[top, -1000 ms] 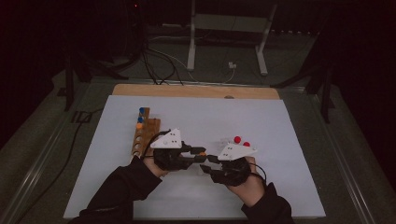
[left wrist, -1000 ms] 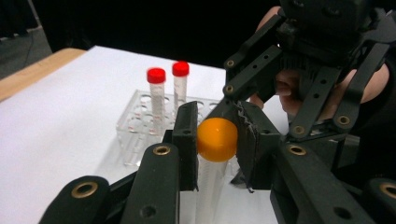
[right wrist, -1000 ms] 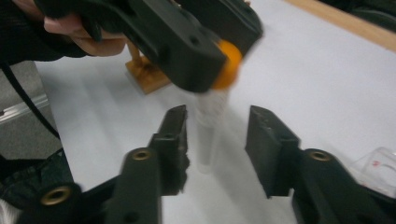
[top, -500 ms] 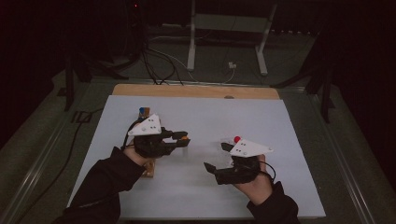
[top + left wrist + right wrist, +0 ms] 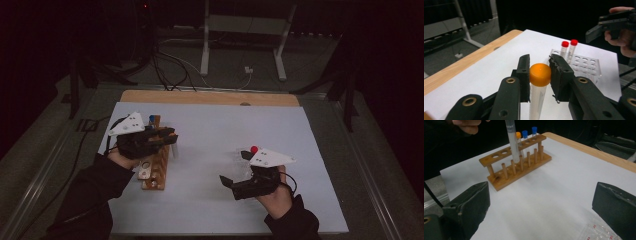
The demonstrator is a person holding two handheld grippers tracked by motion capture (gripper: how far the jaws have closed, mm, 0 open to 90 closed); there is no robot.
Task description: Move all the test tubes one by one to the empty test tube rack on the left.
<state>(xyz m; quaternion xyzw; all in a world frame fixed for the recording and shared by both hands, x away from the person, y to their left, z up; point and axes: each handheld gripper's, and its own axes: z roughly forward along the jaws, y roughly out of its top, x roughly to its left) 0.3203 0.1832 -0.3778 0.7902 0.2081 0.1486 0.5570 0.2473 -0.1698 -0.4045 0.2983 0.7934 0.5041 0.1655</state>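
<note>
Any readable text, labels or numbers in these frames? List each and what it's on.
"A4": red print on the clear plastic tube rack, bottom edge of the right gripper view; reading uncertain.
Next to it, another red mark, perhaps "A5": too blurred to confirm.
Graduation marks on the orange-capped clear tube: too small to read.
Wooden tube rack, white sheet: no text visible.

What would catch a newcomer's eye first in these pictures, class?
First, the orange-capped tube clamped between the jaws of the left gripper, held above the white table. Next, the wooden rack near the table's left edge, where one orange-capped and two blue-capped tubes stand. Last, the right gripper, jaws wide open and empty, beside the clear rack with two red-capped tubes.
</note>
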